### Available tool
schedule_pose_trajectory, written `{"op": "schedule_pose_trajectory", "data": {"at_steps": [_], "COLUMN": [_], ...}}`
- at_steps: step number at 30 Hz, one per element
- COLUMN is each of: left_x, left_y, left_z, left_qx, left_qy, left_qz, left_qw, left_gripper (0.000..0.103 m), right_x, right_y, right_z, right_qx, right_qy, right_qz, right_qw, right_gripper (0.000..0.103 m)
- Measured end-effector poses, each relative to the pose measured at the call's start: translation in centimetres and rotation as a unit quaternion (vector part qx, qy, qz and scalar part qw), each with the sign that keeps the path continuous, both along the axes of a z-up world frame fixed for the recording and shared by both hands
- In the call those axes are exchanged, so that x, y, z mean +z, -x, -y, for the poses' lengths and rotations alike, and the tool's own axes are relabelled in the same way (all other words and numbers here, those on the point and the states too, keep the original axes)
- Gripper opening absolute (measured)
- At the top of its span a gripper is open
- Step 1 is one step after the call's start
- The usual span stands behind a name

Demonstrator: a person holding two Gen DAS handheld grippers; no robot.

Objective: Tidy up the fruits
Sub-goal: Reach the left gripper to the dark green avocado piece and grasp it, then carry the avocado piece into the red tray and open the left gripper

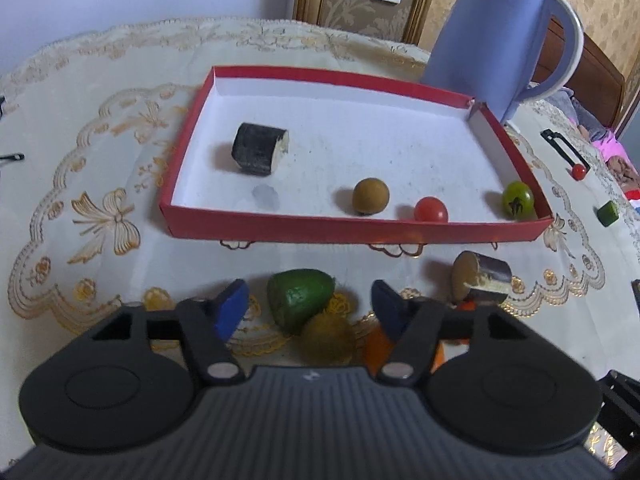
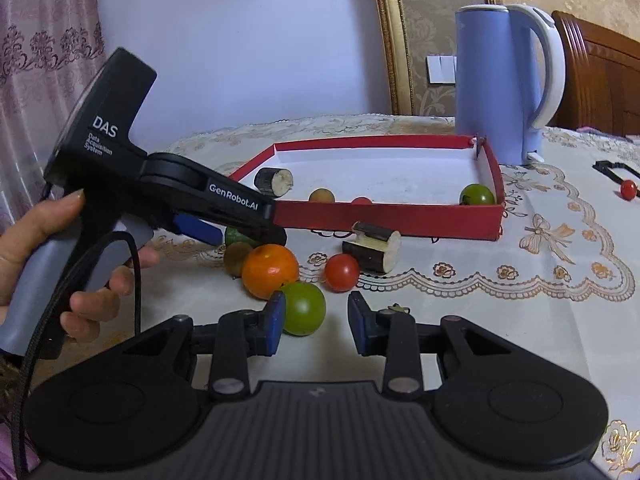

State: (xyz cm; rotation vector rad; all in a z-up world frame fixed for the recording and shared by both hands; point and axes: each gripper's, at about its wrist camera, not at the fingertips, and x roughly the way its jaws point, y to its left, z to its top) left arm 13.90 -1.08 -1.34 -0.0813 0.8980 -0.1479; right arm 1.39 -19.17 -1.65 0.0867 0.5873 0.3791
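A red tray (image 1: 280, 229) (image 2: 384, 216) holds a dark cut log piece (image 1: 260, 148), a brown round fruit (image 1: 370, 196), a red tomato (image 1: 430, 209) and a green tomato (image 1: 517, 199). My left gripper (image 1: 307, 307) is open, its pads on either side of a green fruit (image 1: 300, 300), with a brown fruit (image 1: 328, 338) just below. My right gripper (image 2: 316, 324) is open, a green tomato (image 2: 303, 308) lying between its pads. An orange (image 2: 270, 271), a red tomato (image 2: 341, 273) and a second log piece (image 2: 372, 247) lie in front of the tray.
A blue kettle (image 2: 500, 80) stands behind the tray's right corner. A small red ball (image 2: 628, 189), a black clip (image 1: 560, 144) and a green block (image 1: 607, 213) lie to the right. The table has a lace-patterned cloth (image 2: 560, 272).
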Motion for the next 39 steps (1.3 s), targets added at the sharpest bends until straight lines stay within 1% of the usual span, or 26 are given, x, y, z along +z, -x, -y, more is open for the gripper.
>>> {"op": "schedule_pose_trajectory", "data": {"at_steps": [1,2,3,5,7,10,12,13,14,15,18,20,26,28,31,32,34,35,39], "left_x": [0.0,0.0,0.0,0.1,0.1,0.1,0.2,0.3,0.5,0.7,1.3,1.8,2.9,3.1,3.3,3.3,3.3,3.4,3.5], "left_y": [0.1,0.1,0.2,0.4,0.3,0.4,0.5,0.7,0.8,1.1,1.6,2.0,2.5,2.7,3.0,3.1,3.3,3.4,3.5], "left_z": [0.1,0.2,0.2,0.0,-0.4,-1.0,-1.3,-1.4,-1.5,-1.7,-2.2,-2.7,-4.6,-4.9,-5.0,-5.0,-5.0,-5.0,-5.0], "left_qx": [-0.001,-0.004,-0.005,-0.001,0.000,0.004,0.009,0.012,0.014,0.016,0.019,0.023,0.038,0.039,0.038,0.037,0.037,0.036,0.034], "left_qy": [-0.004,-0.004,-0.003,0.003,0.017,0.033,0.031,0.026,0.021,0.017,0.006,0.007,0.020,0.021,0.022,0.021,0.018,0.018,0.023], "left_qz": [0.001,0.000,0.001,0.000,-0.001,-0.001,0.004,0.009,0.016,0.023,0.042,0.053,0.066,0.070,0.074,0.076,0.079,0.080,0.082], "left_qw": [1.0000,1.0000,1.0000,1.0000,0.9999,0.9994,0.9995,0.9996,0.9996,0.9995,0.9989,0.9983,0.9969,0.9966,0.9963,0.9962,0.9960,0.9960,0.9958], "left_gripper": [0.057,0.054,0.046,0.034,0.032,0.032,0.032,0.032,0.032,0.032,0.032,0.032,0.032,0.032,0.032,0.032,0.032,0.032,0.032], "right_x": [0.0,0.0,0.0,0.0,0.0,-0.1,-0.2,-0.2,-0.3,-0.4,-0.5,-0.5,-0.9,-1.1,-1.2,-1.2,-1.4,-1.4,-1.5], "right_y": [0.0,0.0,0.0,0.0,-0.1,-0.2,-0.2,-0.2,-0.2,-0.2,-0.5,-0.7,-1.2,-1.5,-1.8,-1.9,-2.1,-2.2,-2.0], "right_z": [0.1,0.2,0.2,0.3,0.3,0.1,-0.2,-0.3,-0.4,-0.4,-0.6,-0.7,-2.0,-2.6,-3.2,-3.3,-3.4,-3.5,-3.6], "right_qx": [-0.001,-0.004,-0.006,-0.009,-0.008,0.000,0.007,0.010,0.012,0.013,0.009,0.009,0.024,0.025,0.026,0.029,0.027,0.026,0.027], "right_qy": [-0.002,-0.001,-0.001,-0.003,-0.003,-0.004,-0.001,0.001,0.003,0.004,0.009,0.013,0.032,0.047,0.055,0.055,0.059,0.064,0.066], "right_qz": [-0.001,0.000,0.000,-0.001,-0.003,-0.007,-0.010,-0.011,-0.013,-0.014,-0.015,-0.018,-0.024,-0.024,-0.019,-0.021,-0.022,-0.020,-0.015], "right_qw": [1.000,1.000,1.000,1.000,1.000,1.000,1.000,1.000,1.000,1.000,1.000,1.000,0.999,0.998,0.998,0.998,0.998,0.997,0.997], "right_gripper": [0.033,0.033,0.033,0.033,0.033,0.033,0.034,0.036,0.041,0.042,0.042,0.042,0.042,0.042,0.042,0.042,0.035,0.033,0.032]}}
